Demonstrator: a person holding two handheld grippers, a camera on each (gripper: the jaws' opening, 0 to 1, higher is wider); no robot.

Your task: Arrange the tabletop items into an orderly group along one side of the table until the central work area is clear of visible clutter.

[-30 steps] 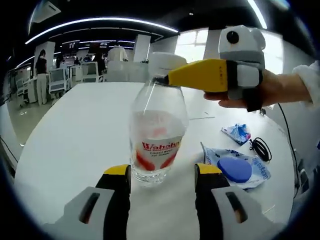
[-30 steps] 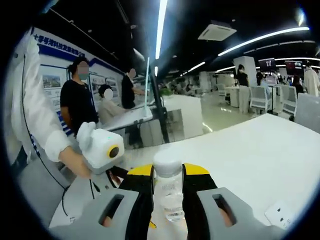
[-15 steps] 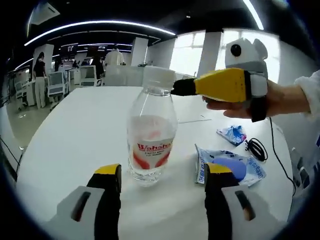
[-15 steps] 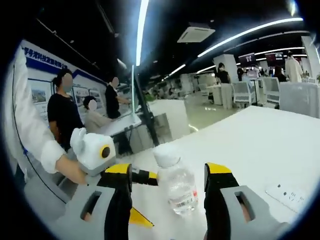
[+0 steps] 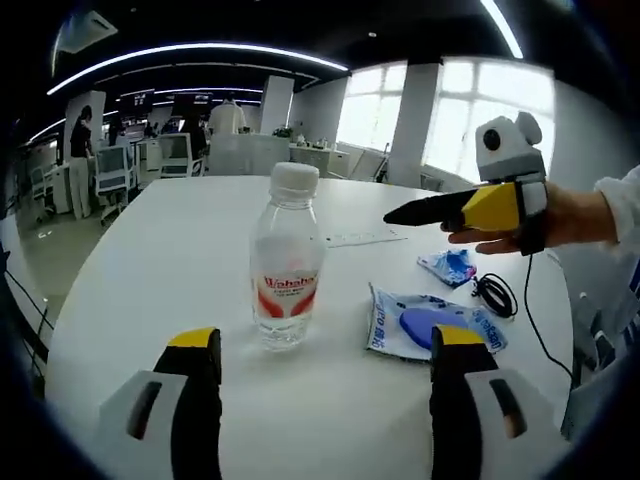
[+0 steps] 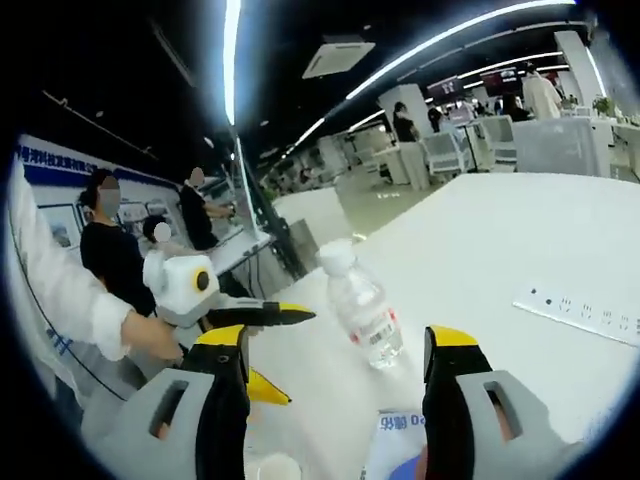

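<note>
A clear water bottle (image 5: 285, 270) with a white cap and a red label stands upright on the white table (image 5: 150, 270). My left gripper (image 5: 325, 345) is open, a short way back from it, with nothing between its jaws. My right gripper (image 5: 400, 214), held by a hand, hovers to the right of the bottle's cap without touching it. In the right gripper view the bottle (image 6: 362, 305) stands beyond my open right gripper (image 6: 335, 345), and my left gripper (image 6: 295, 352) comes in from the left with its jaws apart.
A blue-and-white packet with a blue disc (image 5: 435, 325), a small blue wrapper (image 5: 450, 265) and a coiled black cable (image 5: 492, 295) lie right of the bottle. A white power strip (image 6: 580, 315) lies on the table. People stand beyond the table's edge.
My right gripper has opened, let go of the bottle's neck and drawn back. My left gripper has pulled back from around the bottle's base. The bottle stays standing.
</note>
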